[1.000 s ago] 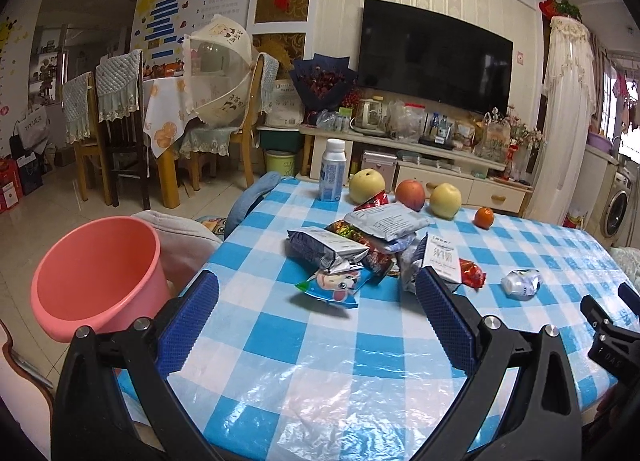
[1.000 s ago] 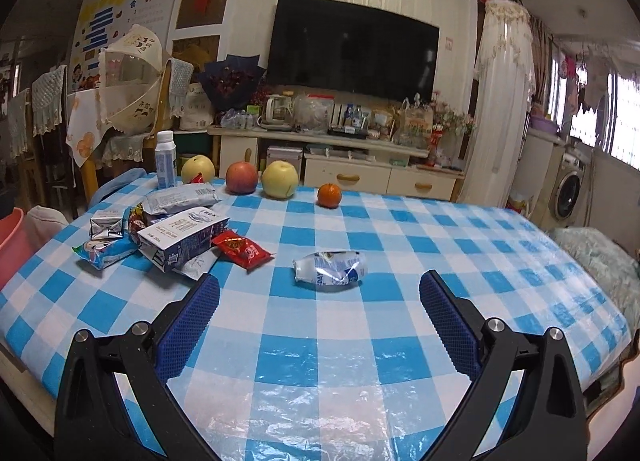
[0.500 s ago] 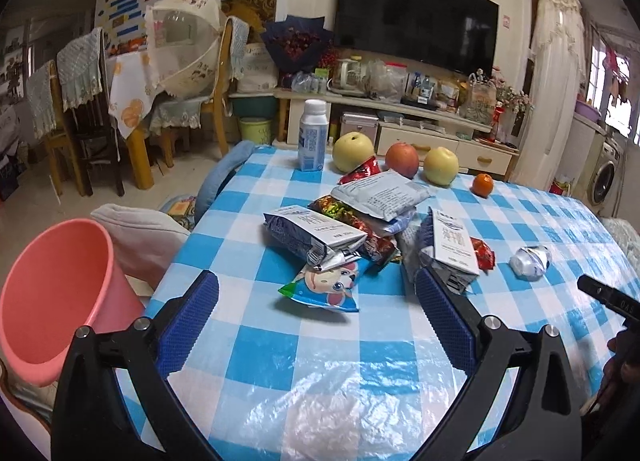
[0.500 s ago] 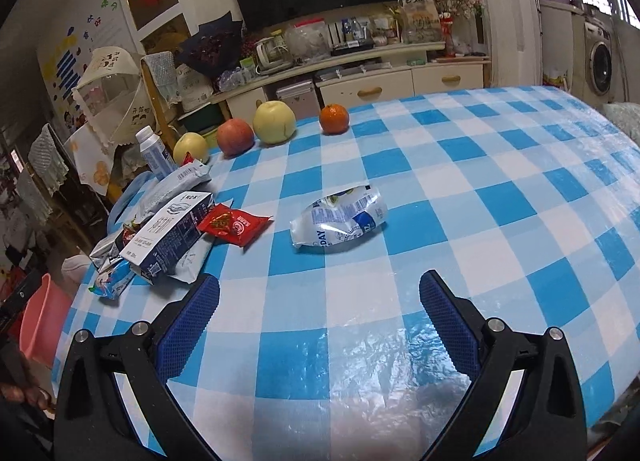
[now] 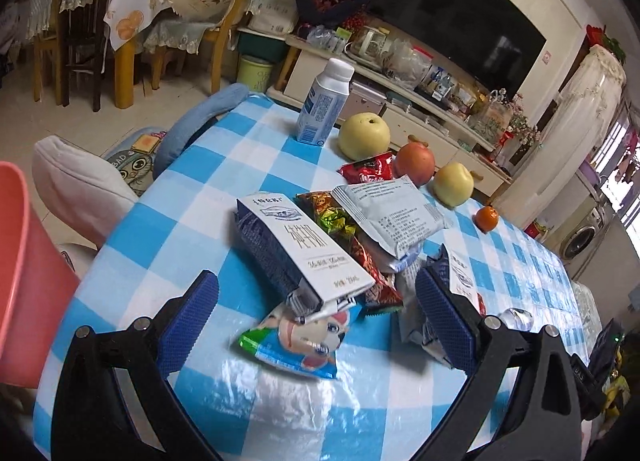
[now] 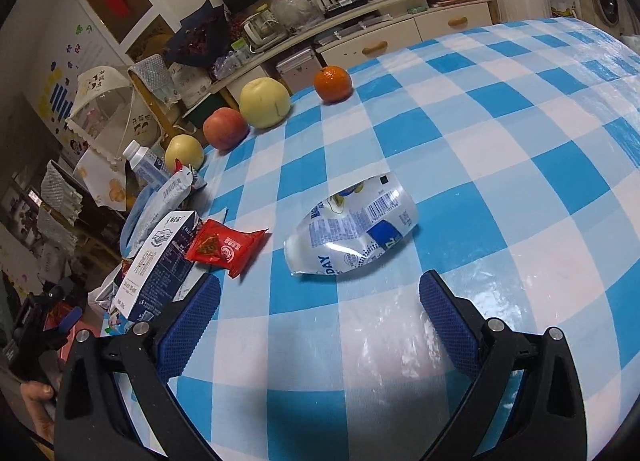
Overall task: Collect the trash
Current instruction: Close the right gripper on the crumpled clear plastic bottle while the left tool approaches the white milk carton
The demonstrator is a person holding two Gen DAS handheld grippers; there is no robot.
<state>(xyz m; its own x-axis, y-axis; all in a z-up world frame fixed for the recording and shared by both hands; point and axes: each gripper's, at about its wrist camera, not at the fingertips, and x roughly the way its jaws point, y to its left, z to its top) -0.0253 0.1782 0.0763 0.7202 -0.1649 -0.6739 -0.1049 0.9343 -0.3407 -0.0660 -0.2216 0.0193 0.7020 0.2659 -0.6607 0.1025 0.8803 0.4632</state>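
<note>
A heap of trash lies on the blue-and-white checked table [image 5: 160, 229]: a flattened navy-and-white milk carton [image 5: 298, 247], a cartoon snack wrapper [image 5: 298, 339], a grey pouch [image 5: 390, 213] and red wrappers. My left gripper [image 5: 316, 309] hangs open just above the carton's near end and the cartoon wrapper. In the right wrist view a crushed clear plastic bottle [image 6: 352, 229] lies alone, with a red snack packet [image 6: 226, 247] and a second carton [image 6: 160, 261] to its left. My right gripper [image 6: 316, 311] is open, a little short of the bottle.
A pink bin [image 5: 24, 281] stands off the table's left edge beside a grey cushion [image 5: 76, 189]. A white milk bottle [image 5: 326, 103], two pale apples [image 5: 364, 135], a red apple [image 5: 414, 161] and an orange [image 5: 487, 218] line the far side. A hand [image 6: 36, 393] holds the other gripper at lower left.
Both grippers have tilted down and moved closer to the table. The left now hovers over the carton pile; the right has closed in on the crushed bottle. Both stay open.
</note>
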